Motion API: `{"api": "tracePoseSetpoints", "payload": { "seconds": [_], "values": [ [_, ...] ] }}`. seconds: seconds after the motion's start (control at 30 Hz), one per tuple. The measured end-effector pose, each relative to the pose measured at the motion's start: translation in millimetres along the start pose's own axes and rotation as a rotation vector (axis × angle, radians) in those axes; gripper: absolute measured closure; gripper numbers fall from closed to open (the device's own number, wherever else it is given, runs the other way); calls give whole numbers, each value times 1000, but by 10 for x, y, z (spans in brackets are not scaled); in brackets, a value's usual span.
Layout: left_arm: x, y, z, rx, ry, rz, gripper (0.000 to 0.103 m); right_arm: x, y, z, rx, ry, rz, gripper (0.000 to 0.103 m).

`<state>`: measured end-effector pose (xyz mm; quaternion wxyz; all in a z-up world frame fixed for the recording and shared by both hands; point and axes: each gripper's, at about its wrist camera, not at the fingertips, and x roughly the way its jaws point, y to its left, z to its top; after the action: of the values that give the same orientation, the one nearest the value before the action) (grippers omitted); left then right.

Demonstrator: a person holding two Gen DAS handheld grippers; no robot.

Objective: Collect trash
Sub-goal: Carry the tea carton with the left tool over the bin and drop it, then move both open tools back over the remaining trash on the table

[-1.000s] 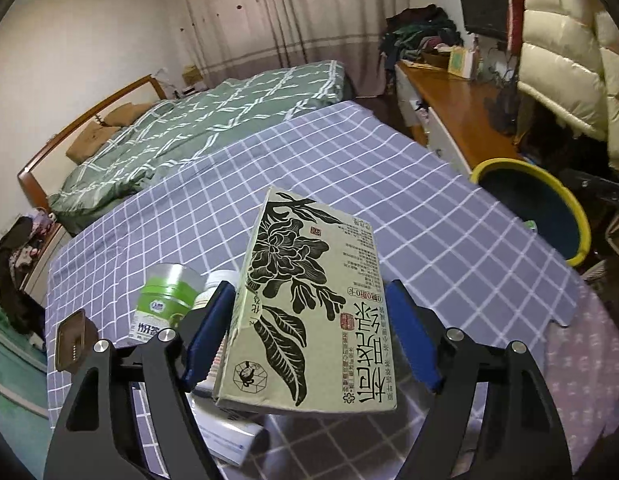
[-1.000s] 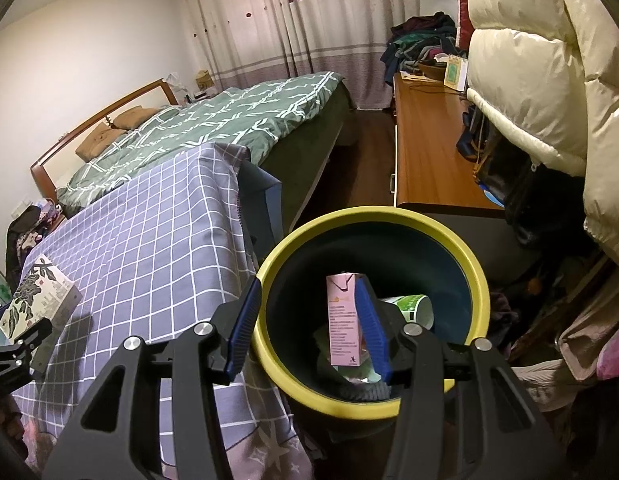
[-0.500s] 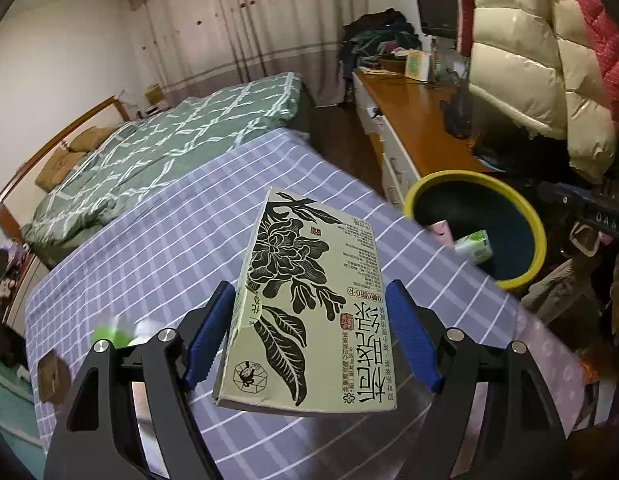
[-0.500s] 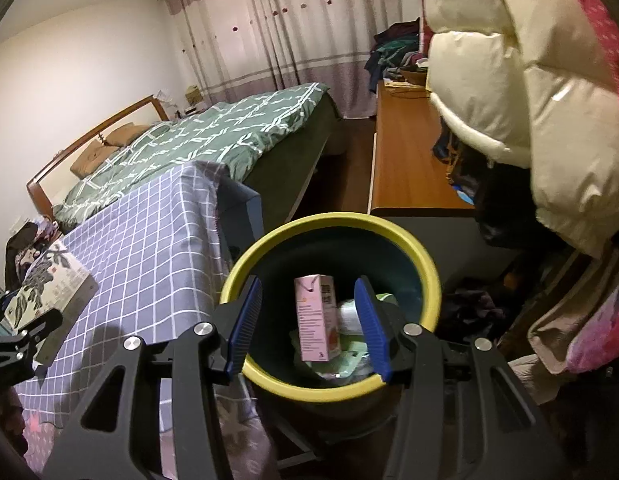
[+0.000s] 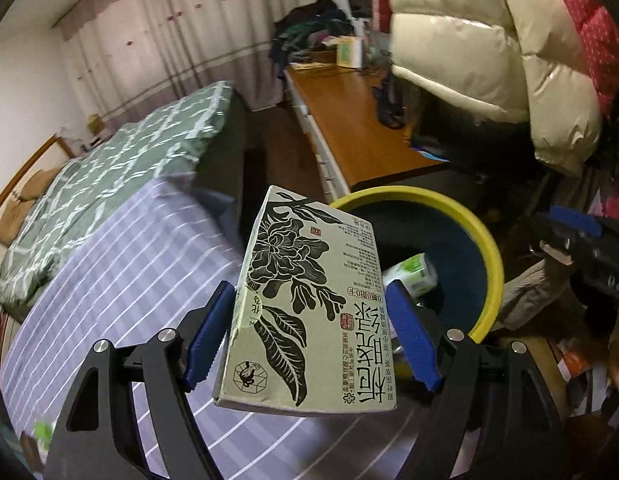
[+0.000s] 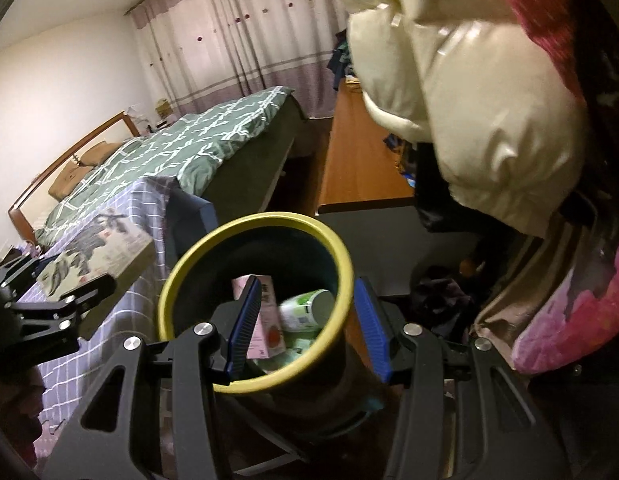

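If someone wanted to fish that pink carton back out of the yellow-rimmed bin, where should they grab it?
Probably by its top end, coming straight down from above. The pink rectangular carton stands roughly upright inside the yellow-rimmed dark bin, its narrow top nearest the opening. A green-and-white cup lies against one side, so pinch across the free flat faces.

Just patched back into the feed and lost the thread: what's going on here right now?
Trash is being collected by a person with two handheld grippers. The left gripper is clamped on a flat green tea box and holds it in the air by the yellow-rimmed bin, not yet dropped. The right gripper is empty, jaws apart, over the bin, where a pink carton and a green-and-white cup already lie.
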<state>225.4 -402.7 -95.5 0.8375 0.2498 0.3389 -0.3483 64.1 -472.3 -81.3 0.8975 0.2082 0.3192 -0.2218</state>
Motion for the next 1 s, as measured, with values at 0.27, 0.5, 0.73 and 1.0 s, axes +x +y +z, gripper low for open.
{"api": "tracePoseSetpoints", "payload": {
  "seconds": [0.27,0.5,0.73,1.0],
  "values": [
    [385,-363,362,7,5,-82,25,-6,-195,11,29,-3,-32,56],
    [327,-341,398,-20,-35,-69,12,-45,-190,-33,32,2,-37,56],
    [-296,189,0,-101,-99,-40,11,-31,131,-63,-17,16,11,56],
    [-1205,1353,-913,-314,-185,125,7,-20,806,-132,-123,41,83,56]
  ]
}}
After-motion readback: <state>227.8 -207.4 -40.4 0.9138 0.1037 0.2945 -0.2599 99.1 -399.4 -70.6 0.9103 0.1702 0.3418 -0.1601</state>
